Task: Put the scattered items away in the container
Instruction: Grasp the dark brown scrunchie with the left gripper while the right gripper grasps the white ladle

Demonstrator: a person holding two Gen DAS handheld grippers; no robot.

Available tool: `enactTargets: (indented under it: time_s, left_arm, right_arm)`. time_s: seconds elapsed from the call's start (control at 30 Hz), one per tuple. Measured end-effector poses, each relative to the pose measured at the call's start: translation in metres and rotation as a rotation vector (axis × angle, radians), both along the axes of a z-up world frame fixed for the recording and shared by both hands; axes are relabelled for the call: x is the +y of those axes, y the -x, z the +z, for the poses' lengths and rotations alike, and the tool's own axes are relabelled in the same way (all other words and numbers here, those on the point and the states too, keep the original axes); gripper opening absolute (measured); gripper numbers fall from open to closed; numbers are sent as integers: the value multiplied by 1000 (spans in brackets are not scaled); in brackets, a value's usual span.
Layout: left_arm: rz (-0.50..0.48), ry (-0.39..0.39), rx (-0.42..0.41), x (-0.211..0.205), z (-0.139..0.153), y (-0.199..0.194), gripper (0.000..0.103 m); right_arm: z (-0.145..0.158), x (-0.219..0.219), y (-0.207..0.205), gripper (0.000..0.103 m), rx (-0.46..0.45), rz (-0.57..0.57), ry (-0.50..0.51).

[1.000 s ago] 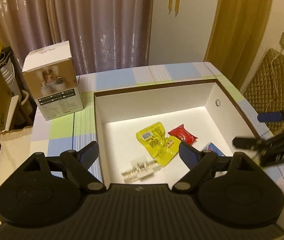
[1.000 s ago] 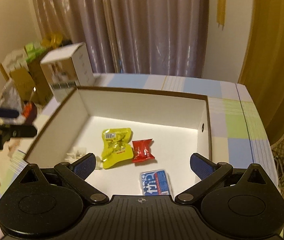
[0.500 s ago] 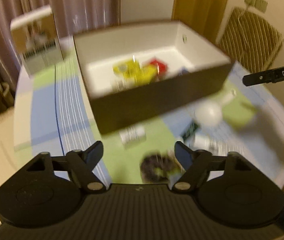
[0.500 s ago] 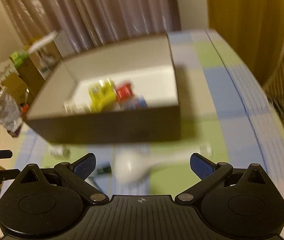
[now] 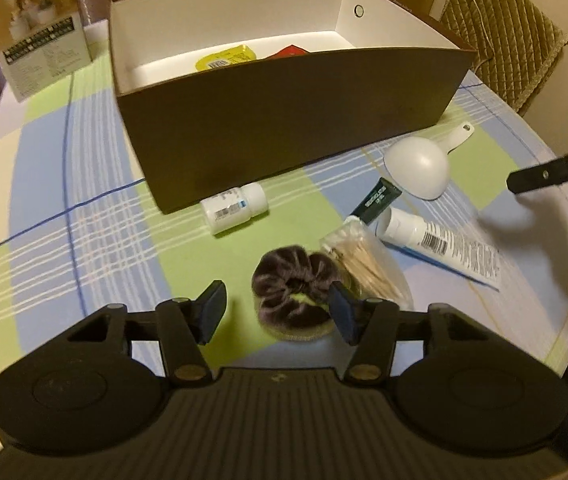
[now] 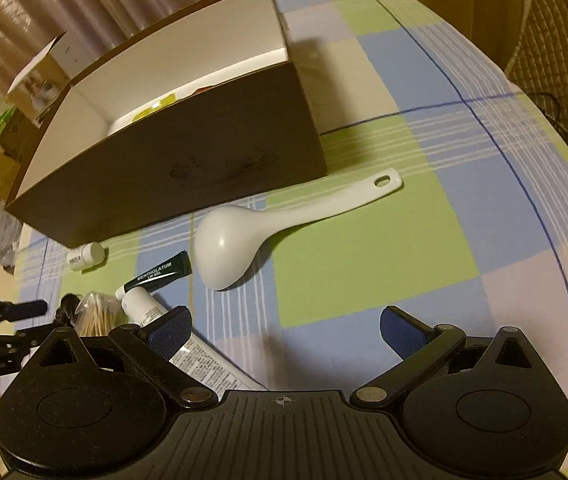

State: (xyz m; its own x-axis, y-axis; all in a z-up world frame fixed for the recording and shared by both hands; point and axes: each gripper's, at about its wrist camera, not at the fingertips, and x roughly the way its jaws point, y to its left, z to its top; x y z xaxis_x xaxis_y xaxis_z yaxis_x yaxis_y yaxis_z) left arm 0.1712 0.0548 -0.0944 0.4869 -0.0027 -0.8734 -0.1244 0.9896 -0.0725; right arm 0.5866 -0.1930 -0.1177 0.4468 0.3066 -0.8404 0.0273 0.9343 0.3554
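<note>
container: brown box [image 5: 292, 128] with white inside, at the back of the checked tablecloth [image 5: 95, 216]
already in: yellow packet [image 5: 223, 60] and a red packet [image 5: 288, 51] showing over the near wall; anything else inside is hidden from this angle
still out: dark scrunchie [image 5: 294, 284], bag of cotton swabs [image 5: 368, 264], white pill bottle [image 5: 233, 206] just beside the box's front wall, dark green lip gel tube [image 5: 380, 200], white squeeze tube [image 5: 440, 244], white ladle [image 6: 267, 228]
progress: judged early to middle, six loose items left in front of the box
left gripper [image 5: 275, 310]: jaws closing, scrunchie between them, right pad about touching it, left pad still clear, so no grip yet
right gripper [image 6: 284, 330]: jaws wide apart, nothing held, only bare cloth between them, squeeze tube passing under its left finger, ladle near ahead
likely step: left takes the scrunchie; right's target looks like ladle or tube, cannot tell which
other: printed carton [image 5: 37, 52] standing left of the box, not part of the clutter
</note>
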Motion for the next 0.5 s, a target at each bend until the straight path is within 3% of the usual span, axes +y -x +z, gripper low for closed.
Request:
enactTargets:
  time_s: [0.1,0.17,0.2,0.33,0.4,0.5]
  left_arm:
    - [2,11,23,2,-11,-9,34]
    - [8,18,46,4,-19,-12,17]
    - [15,16,58,5,-22,-13,14]
    - [37,33,56,8,-21,-7,12]
    - [50,29,64,11,-20,-4,12]
    - [74,37,74,15,-19,1,12]
  right_arm:
    - [-8,-8,0,103,-16,-52,-121]
    - [-15,-17,-1,103,-27,-113,-240]
    - [-21,-22,-1,103,-29,-147,-310]
    - [-47,-38,-6,103,-32,-252,-545]
    - [-58,-39,-13,84,-27,-260,-612]
    - [-71,-38,-25,77,-30,-263,-647]
